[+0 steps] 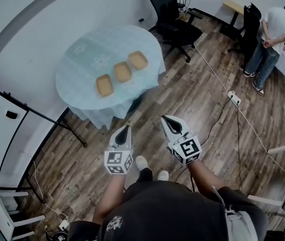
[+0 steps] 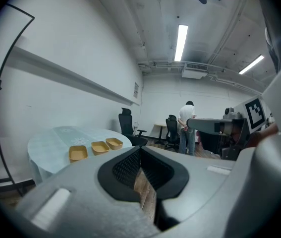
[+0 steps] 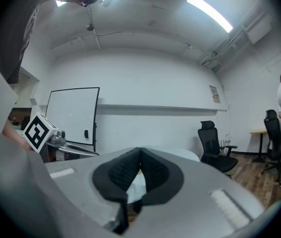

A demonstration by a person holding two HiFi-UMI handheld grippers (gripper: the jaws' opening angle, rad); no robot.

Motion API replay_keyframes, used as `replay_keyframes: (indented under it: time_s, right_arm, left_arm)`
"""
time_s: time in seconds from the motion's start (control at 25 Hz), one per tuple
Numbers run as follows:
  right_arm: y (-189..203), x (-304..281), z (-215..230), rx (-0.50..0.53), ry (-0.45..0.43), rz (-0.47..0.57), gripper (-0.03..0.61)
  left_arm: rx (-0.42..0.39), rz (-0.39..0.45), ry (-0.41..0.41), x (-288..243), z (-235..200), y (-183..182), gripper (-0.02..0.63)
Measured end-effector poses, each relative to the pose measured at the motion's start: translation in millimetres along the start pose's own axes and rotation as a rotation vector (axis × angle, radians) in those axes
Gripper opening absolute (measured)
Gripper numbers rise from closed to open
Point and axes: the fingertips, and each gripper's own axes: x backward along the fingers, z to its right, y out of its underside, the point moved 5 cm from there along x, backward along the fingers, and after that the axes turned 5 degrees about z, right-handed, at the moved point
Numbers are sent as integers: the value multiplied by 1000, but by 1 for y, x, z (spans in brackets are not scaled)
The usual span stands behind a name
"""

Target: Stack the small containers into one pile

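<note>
Three small tan containers lie in a diagonal row on the round table [image 1: 82,69]: one at the near left [image 1: 104,85], one in the middle [image 1: 122,72], one at the far right [image 1: 138,60]. In the left gripper view the same containers [image 2: 78,152] [image 2: 100,147] [image 2: 114,143] sit apart on the table [image 2: 51,143]. My left gripper [image 1: 123,130] is shut and empty, held above the floor short of the table. My right gripper [image 1: 169,121] is also shut and empty, beside it to the right. Its own view shows the jaws [image 3: 140,155] closed with the table edge behind them.
A black office chair [image 1: 172,19] stands behind the table. A person [image 1: 273,39] stands at the far right by a desk. A cable and power strip [image 1: 233,98] lie on the wooden floor. A whiteboard frame [image 1: 11,119] stands at the left.
</note>
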Motion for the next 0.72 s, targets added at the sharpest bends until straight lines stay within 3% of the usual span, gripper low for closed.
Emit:
replay_keyframes:
  time_s: [0.72]
  right_arm:
    - [4, -125, 3, -15, -13, -32, 0]
  left_arm:
    - [10, 5, 18, -60, -99, -18, 6]
